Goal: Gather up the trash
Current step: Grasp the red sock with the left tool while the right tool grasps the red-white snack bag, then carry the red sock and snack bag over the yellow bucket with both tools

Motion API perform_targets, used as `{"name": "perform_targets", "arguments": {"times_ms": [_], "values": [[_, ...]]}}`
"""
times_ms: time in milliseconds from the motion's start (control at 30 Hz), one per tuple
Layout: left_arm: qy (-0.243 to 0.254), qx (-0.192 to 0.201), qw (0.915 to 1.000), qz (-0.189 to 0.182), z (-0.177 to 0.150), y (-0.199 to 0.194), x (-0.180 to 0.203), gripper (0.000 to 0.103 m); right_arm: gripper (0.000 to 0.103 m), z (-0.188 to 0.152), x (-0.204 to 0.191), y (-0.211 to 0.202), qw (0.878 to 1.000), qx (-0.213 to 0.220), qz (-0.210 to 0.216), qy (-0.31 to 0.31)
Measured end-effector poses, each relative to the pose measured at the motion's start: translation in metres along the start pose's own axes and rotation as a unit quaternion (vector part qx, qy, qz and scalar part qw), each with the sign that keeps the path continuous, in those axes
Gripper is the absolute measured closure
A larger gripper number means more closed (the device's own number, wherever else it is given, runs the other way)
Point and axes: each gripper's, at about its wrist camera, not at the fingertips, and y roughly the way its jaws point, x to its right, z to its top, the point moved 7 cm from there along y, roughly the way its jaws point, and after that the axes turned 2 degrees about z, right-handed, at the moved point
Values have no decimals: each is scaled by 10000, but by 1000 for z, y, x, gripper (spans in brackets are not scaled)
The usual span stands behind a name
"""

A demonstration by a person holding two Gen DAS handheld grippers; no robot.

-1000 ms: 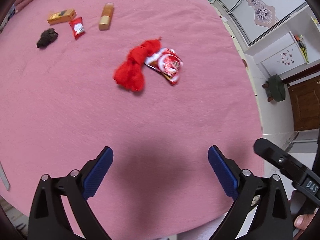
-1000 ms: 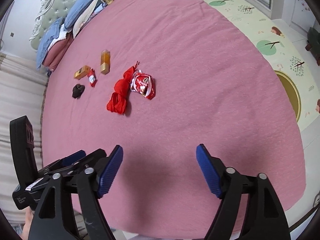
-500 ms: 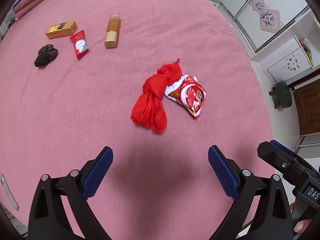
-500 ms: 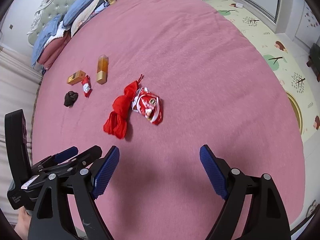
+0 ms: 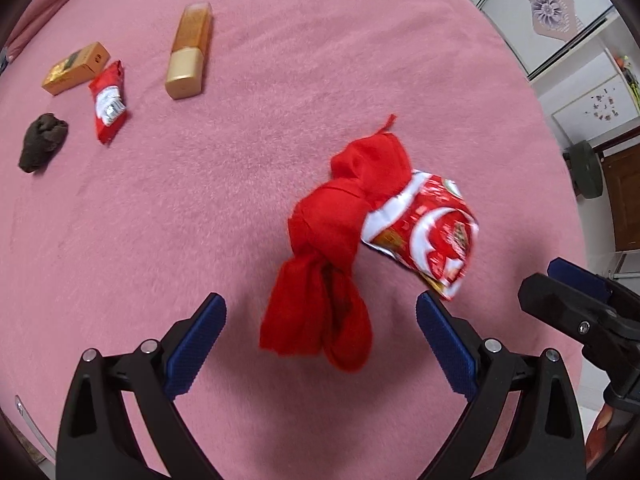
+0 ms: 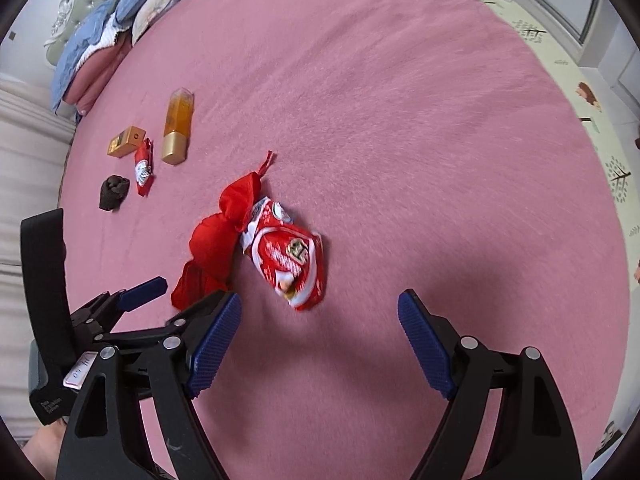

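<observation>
Distance has closed over the last second: the knotted red cloth (image 5: 328, 264) and the crumpled snack wrapper (image 5: 428, 232) touching its right side, once far up the pink bedspread (image 5: 240, 208), now lie just ahead of my left gripper (image 5: 320, 340), which is spread wide and holds nothing. My right gripper (image 6: 320, 344) is equally wide and empty, with the wrapper (image 6: 288, 256) near its opening. I judge nothing is collected yet. Far left wait a small red packet (image 5: 109, 102), orange box (image 5: 76, 68), gold-capped bottle (image 5: 190, 52) and dark wad (image 5: 42, 142).
</observation>
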Motion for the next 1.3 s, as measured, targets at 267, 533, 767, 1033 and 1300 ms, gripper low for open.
{"name": "perform_targets", "arguments": {"times_ms": [267, 533, 767, 1033, 1300], "values": [[-159, -467, 9984, -259, 11, 31, -9, 67, 32, 20, -11, 39, 9993, -323, 190, -18], [-446, -490, 9961, -580, 9, 30, -16, 77, 56, 21, -19, 60, 9985, -536, 96, -79], [-783, -464, 9936, -669, -2, 21, -31, 82, 77, 14, -22, 55, 9987, -489, 133, -55], [-1119, -397, 9897, -802, -29, -8, -38, 84, 79, -6, -24, 23, 9993, -336, 159, -33], [-934, -108, 9911, -946, -63, -61, -21, 83, 79, -36, -24, -29, 9998, -31, 203, 46]]}}
